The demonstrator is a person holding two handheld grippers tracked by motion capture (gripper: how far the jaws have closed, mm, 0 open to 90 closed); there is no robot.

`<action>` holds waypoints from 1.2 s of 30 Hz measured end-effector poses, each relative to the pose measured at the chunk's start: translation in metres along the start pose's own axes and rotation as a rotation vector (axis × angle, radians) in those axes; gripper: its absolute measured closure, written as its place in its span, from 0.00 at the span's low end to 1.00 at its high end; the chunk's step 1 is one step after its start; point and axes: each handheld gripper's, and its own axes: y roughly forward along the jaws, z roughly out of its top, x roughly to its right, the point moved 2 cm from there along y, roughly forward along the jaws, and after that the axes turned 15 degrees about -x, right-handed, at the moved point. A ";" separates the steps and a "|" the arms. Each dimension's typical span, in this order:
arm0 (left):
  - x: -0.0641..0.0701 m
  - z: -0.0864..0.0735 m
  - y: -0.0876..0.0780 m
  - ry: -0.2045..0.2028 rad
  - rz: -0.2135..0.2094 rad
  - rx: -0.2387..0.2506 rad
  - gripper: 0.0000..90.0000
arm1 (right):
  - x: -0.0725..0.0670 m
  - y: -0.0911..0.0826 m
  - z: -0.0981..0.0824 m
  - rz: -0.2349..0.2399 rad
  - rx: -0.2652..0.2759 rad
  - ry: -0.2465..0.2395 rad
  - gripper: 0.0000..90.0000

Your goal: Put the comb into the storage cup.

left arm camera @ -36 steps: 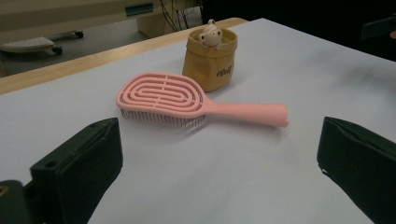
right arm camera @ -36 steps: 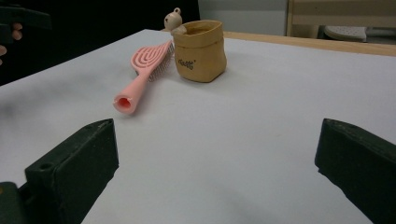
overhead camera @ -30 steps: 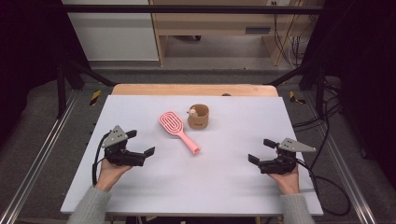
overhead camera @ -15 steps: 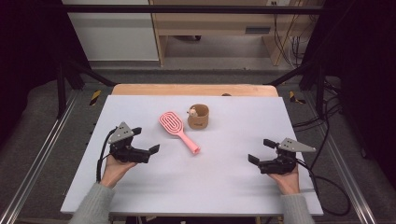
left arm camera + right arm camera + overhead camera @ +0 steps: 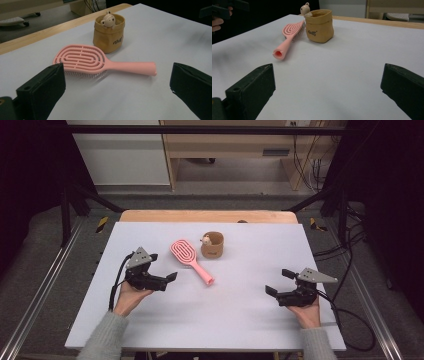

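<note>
Approach step: my left gripper (image 5: 167,281), jaws wide open, closes on the pink hairbrush (image 5: 190,260) lying mid-table toward the far edge (tan pouch (image 5: 212,245) just beside it), next I'd straddle the handle; right gripper (image 5: 277,281) open, idle.

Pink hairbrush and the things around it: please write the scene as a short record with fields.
table: white board, wooden edge at the far side
hairbrush: pink hairbrush lies flat, bristles down, handle toward the person
pouch: tan pouch stands upright just beyond the brush head, small bear figure at its rim
left gripper: left gripper, fingers wide open, holds nothing, aimed at the brush, not touching it
right gripper: right gripper, fingers wide open, holds nothing, far from both things
</note>
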 end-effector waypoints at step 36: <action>0.014 0.031 0.045 -0.008 -0.001 -0.074 0.06 | 0.000 -0.001 0.000 -0.001 0.001 0.002 0.00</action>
